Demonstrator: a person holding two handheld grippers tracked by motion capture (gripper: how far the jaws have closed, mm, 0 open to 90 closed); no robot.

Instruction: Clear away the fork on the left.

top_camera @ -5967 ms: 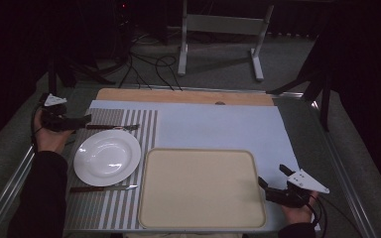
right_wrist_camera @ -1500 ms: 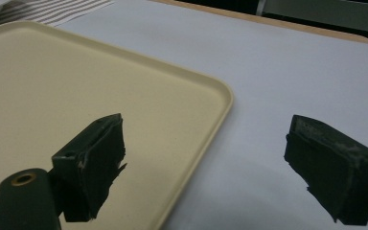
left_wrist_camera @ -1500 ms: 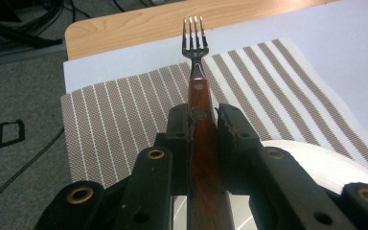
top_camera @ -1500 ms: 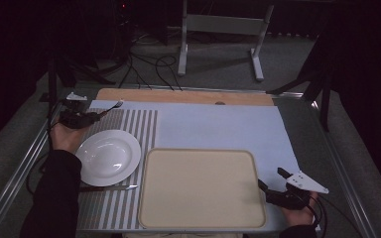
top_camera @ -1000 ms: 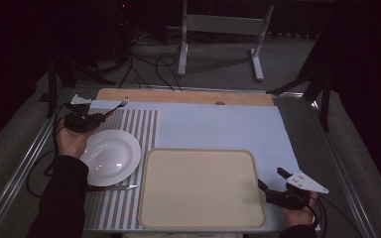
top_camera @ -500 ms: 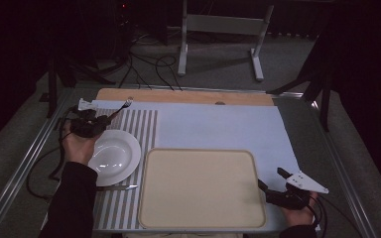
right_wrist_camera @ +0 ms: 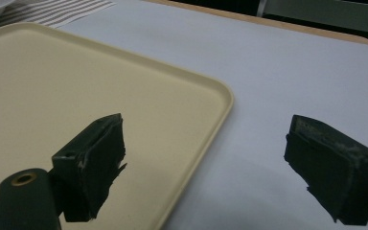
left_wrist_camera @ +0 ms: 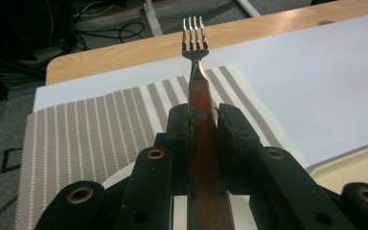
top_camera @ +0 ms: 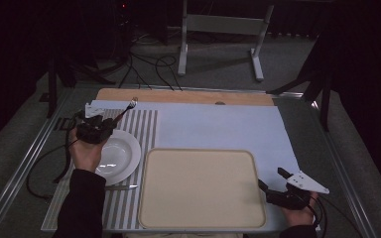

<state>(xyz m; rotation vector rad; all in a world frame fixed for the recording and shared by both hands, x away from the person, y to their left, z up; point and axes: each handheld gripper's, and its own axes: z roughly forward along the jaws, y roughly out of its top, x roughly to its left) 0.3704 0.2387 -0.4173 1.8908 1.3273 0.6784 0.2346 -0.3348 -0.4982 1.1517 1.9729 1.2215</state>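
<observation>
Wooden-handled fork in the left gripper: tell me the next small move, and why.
Probably carry the wooden-handled metal fork right toward the cream plastic tray. The left gripper clamps its handle, lifted above the striped placemat; the tray lies bare.

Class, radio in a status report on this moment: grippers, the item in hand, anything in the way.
Left gripper shut on fork, lifted over striped mat. Right gripper open, idle beside tray. Plate below left hand; path to tray open.

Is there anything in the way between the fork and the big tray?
Nothing visible blocks it. The left hand-held gripper holds the wooden-handled metal fork up over the striped placemat; the white plate sits low beneath, and the cream rectangular tray lies bare.
</observation>
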